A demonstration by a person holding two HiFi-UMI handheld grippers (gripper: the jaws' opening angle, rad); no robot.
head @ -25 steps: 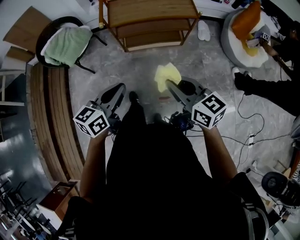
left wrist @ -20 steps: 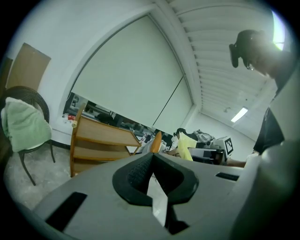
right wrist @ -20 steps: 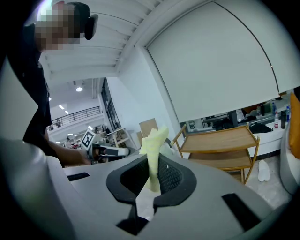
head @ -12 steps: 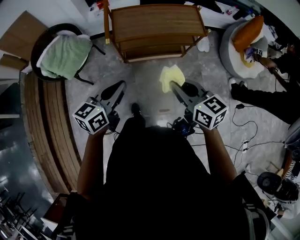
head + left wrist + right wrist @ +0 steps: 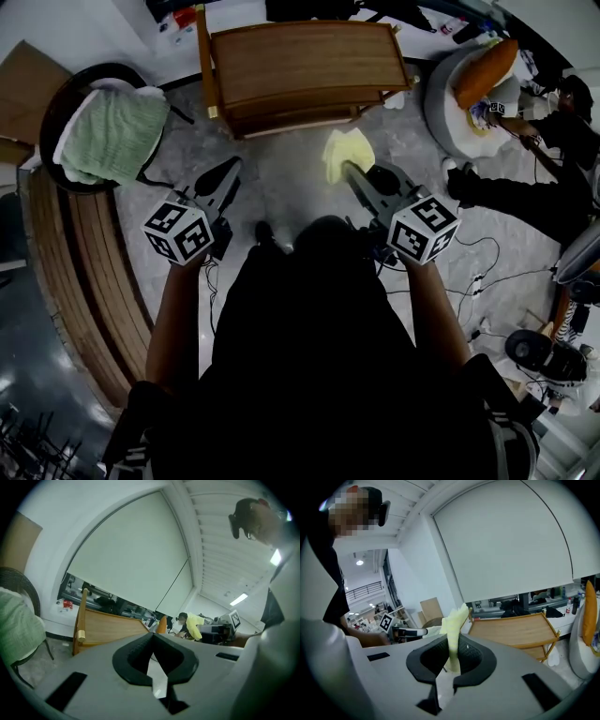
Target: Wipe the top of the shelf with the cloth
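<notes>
Yellow cloth [image 5: 344,150] is pinched between the closed jaws of the right gripper [image 5: 349,170], with a crumpled bunch of it sticking out past the tips. In the right gripper view the cloth [image 5: 455,619] rises as a narrow pale fold straight up from between the dark pads [image 5: 474,654], which press on it from both sides. From the head view, the cloth sits over the grey stone floor [image 5: 281,178], just short of the front edge of the wooden shelf [image 5: 300,61] and apart from it. The left gripper [image 5: 229,169] is held level with the right one, further to the left, also pointing toward the shelf. In its own view the jaws of the left gripper [image 5: 153,634] meet at the tips with nothing between them. The shelf has a light brown slatted top with lower tiers under it, and it shows in both gripper views [image 5: 112,627] [image 5: 511,630]. To the shelf's left, a green towel [image 5: 103,122] is draped over a dark round chair [image 5: 70,89]. To its right, an orange cushion [image 5: 483,61] lies on a white round seat [image 5: 441,103]. A curved wooden bench [image 5: 84,272] runs along the left edge.
</notes>
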